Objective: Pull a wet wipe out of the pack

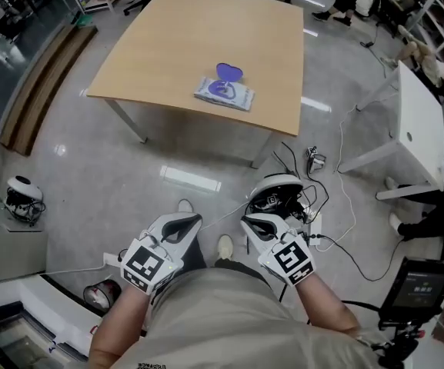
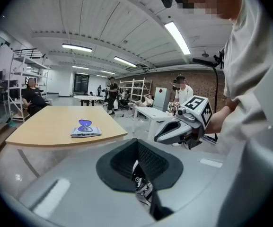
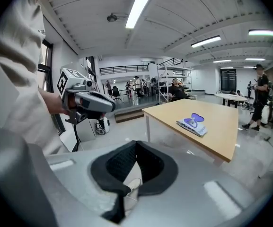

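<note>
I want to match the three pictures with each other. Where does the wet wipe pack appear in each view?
Head view: the wet wipe pack lies above the centre, near the table's front edge, with its purple lid open.
Left gripper view: the pack is left of centre, at mid height.
Right gripper view: the pack is right of centre.
Shared landmark: the wooden table under it.

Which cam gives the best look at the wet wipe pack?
Head view: wet wipe pack seen from above on the table, purple lid flipped up. Left gripper view shows it small and side-on; right gripper view shows it low, oblique.
</note>
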A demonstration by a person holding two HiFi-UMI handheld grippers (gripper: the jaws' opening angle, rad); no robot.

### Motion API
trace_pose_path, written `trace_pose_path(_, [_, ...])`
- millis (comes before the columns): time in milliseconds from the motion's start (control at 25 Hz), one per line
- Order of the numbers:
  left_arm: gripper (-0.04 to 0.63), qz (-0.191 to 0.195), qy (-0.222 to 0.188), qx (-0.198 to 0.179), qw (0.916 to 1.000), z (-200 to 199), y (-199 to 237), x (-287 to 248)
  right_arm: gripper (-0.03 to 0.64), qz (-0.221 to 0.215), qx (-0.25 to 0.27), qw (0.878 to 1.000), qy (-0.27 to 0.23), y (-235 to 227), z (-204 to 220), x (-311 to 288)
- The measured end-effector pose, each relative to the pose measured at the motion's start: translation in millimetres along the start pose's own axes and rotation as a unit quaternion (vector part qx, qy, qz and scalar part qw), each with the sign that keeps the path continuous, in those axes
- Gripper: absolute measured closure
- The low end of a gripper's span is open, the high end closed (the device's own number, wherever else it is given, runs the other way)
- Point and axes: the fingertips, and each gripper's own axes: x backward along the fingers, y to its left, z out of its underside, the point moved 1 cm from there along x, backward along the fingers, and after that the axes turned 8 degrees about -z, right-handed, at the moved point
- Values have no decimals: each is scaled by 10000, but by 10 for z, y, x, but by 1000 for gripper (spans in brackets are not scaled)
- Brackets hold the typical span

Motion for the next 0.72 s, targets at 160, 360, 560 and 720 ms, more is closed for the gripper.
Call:
trace_pose_path(160, [589,78,15,60,10000,-15,432,-176,615,96,-5,9999,53,-245,-207,-240])
trace_pose_path(360, [589,210,-67,-141,9997,-217,1118,-445,615,249,46,9996,134,-645,-599,-648])
trace_pose_path(560, [589,452,-48,-182,9988,-334,1767,-490,615,471,17,9987,208,-864,-991,-1160])
trace_pose_path(720, [589,656,-2,-411,9970,-326,2216,-581,615,683,-96,9973,257,-1065,-1132,-1533])
